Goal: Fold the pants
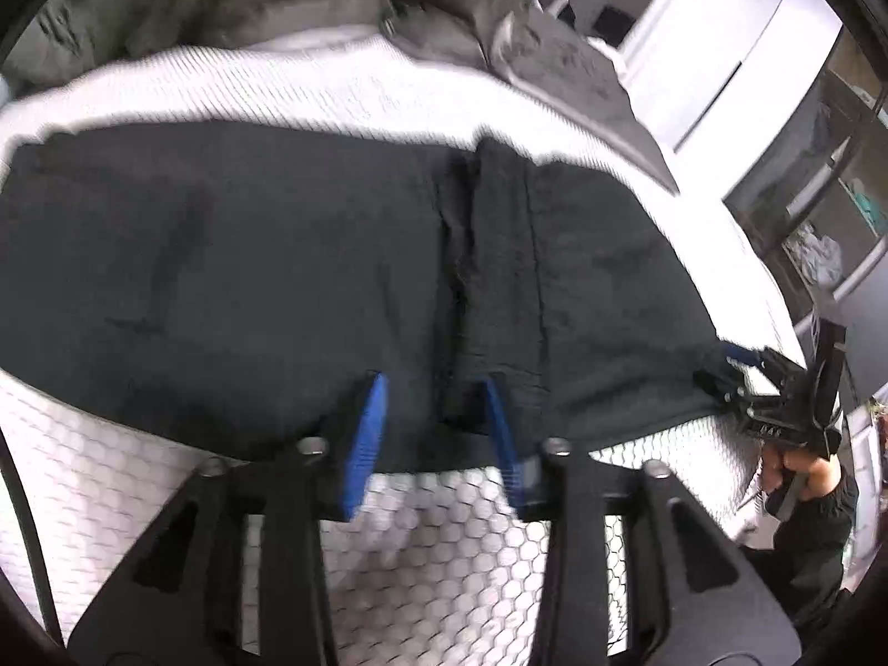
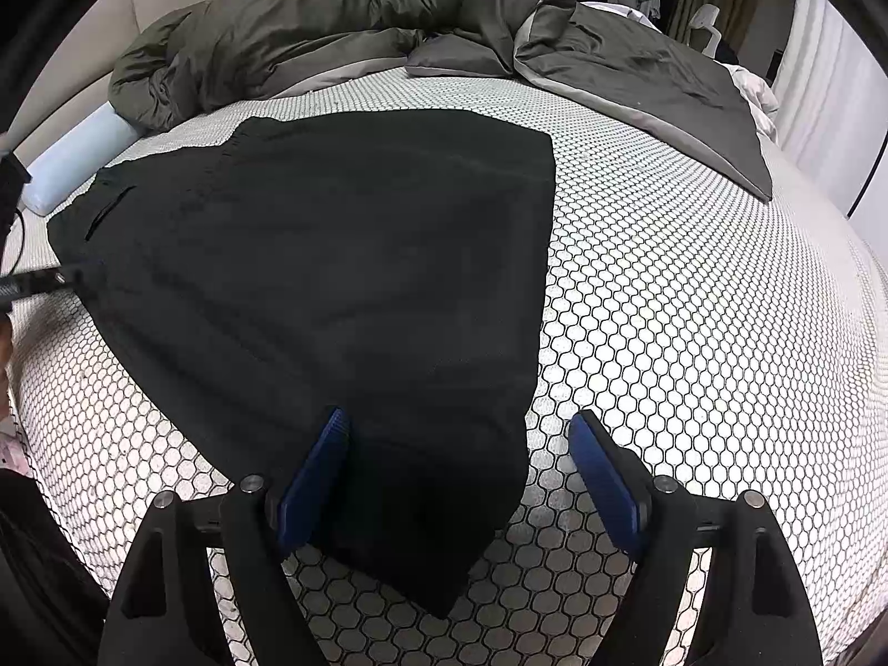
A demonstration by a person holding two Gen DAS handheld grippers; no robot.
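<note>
Black pants (image 2: 344, 277) lie flat on a white bed with a honeycomb-patterned cover (image 2: 694, 333). In the left wrist view the pants (image 1: 250, 255) fill the middle, with a folded ridge of cloth (image 1: 499, 255) running toward me. My left gripper (image 1: 435, 388) is open, its blue fingertips resting over the near edge of the cloth on either side of that ridge. My right gripper (image 2: 460, 427) is open, its jaws wide apart over the near corner of the pants, nothing held. The right gripper also shows at the far right of the left wrist view (image 1: 738, 366), at the cloth's corner.
A rumpled grey-green duvet (image 2: 361, 22) lies bunched at the far side of the bed. A pale blue bolster (image 2: 77, 155) lies at the left. White wardrobes (image 1: 721, 55) and shelves (image 1: 821, 211) stand beyond the bed. The left gripper's edge (image 2: 33, 283) shows at far left.
</note>
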